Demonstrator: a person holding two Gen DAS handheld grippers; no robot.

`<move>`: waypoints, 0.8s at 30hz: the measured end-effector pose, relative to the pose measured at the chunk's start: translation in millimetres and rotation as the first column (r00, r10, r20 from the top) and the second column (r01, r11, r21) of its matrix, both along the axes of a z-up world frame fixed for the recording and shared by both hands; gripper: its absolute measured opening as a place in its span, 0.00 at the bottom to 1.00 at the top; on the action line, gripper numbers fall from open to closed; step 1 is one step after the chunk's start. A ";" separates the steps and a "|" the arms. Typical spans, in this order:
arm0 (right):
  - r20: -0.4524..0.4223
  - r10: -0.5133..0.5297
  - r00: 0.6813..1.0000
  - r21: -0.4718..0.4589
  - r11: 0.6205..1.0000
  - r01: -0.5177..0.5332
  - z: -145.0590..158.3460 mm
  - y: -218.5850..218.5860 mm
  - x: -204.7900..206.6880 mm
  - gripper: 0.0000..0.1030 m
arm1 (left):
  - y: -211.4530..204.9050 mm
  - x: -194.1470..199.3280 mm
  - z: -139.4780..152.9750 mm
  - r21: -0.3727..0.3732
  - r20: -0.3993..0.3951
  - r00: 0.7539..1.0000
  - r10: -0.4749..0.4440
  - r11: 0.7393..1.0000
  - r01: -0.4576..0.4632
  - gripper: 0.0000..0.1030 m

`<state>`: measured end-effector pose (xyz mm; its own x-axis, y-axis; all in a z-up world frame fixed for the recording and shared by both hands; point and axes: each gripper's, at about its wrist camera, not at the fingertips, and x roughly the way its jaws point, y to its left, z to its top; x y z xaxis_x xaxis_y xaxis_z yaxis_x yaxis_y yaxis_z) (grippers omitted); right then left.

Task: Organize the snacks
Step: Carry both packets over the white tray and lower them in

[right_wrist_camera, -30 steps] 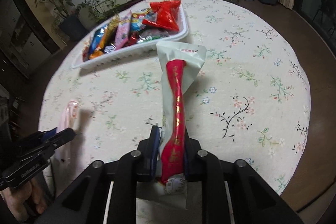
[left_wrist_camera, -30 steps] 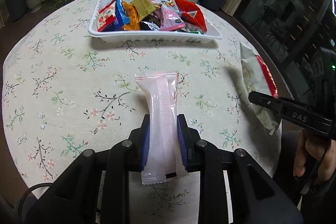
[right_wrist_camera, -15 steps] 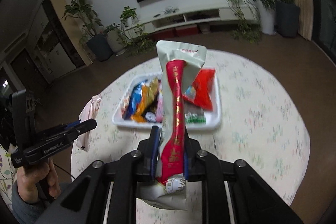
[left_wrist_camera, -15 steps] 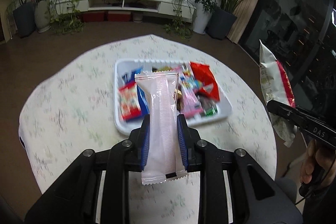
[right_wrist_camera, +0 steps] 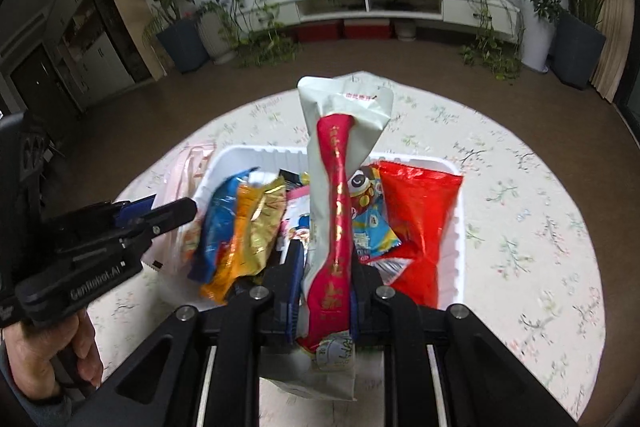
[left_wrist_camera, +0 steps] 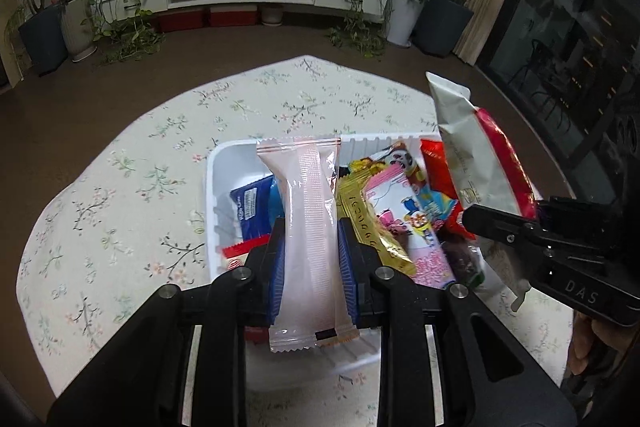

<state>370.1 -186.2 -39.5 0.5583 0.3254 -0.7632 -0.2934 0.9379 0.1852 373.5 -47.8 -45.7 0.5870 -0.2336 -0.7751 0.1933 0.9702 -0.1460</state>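
The left gripper (left_wrist_camera: 308, 259) pinches a pink packet (left_wrist_camera: 310, 227). The right gripper (right_wrist_camera: 326, 283) pinches a red-and-white packet (right_wrist_camera: 334, 227). The tray (left_wrist_camera: 216, 167) at 12 o'clock looks full, so dropped packets might slide off.

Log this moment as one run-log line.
left hand-held gripper: shut on pink packet | right hand-held gripper: shut on white-and-red packet | both above white tray | release: not yet

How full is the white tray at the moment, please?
Partly full: snack packets crowd the white tray toward its right, while its left end shows bare floor.
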 end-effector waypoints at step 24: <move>-0.025 -0.031 0.999 -0.063 0.998 0.029 -36.5 5.3 16.9 0.30 | -13.2 35.1 -57.2 0.000 0.002 1.000 0.000 1.000 0.000 0.26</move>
